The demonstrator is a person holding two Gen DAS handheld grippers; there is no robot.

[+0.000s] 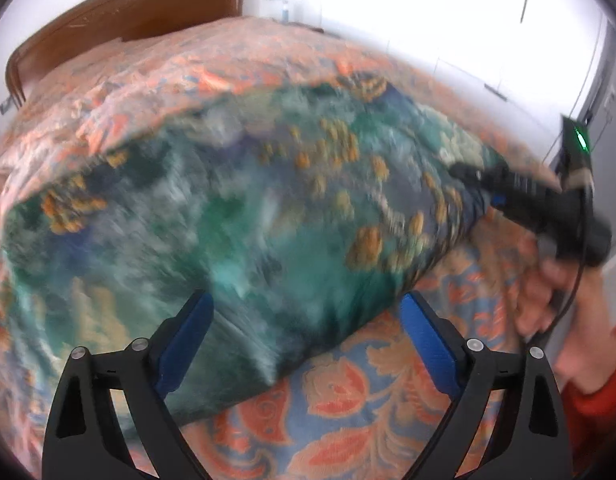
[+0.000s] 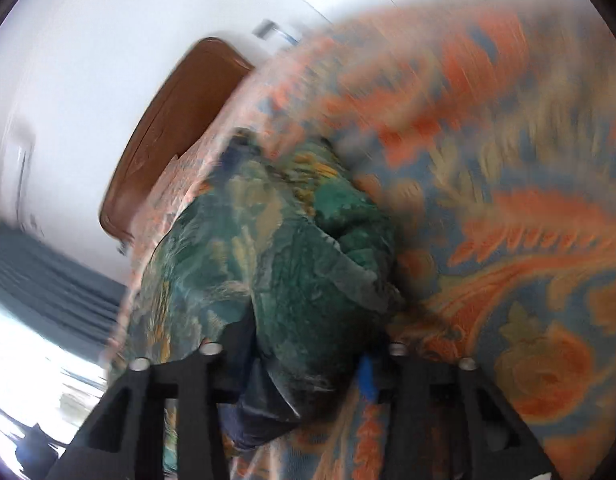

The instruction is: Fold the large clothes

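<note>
A large green and blue garment point(image 1: 235, 208) with orange-yellow patches lies across the bed, blurred by motion. My left gripper point(image 1: 305, 344) is open and empty, its blue pads point(image 1: 185, 344) on either side of the garment's near edge. My right gripper point(image 1: 468, 174) reaches in from the right in the left wrist view and is shut on the garment's right end. In the right wrist view the garment point(image 2: 299, 264) is bunched between the fingers of my right gripper point(image 2: 303, 368), and one blue pad point(image 2: 367, 376) shows beside the cloth.
The bed carries an orange, blue and cream floral bedspread point(image 1: 372, 408). A brown wooden headboard point(image 1: 123, 20) stands at the far end. White wardrobe doors point(image 1: 488, 20) are at the right. A dark blue curtain point(image 2: 47, 272) hangs at the left.
</note>
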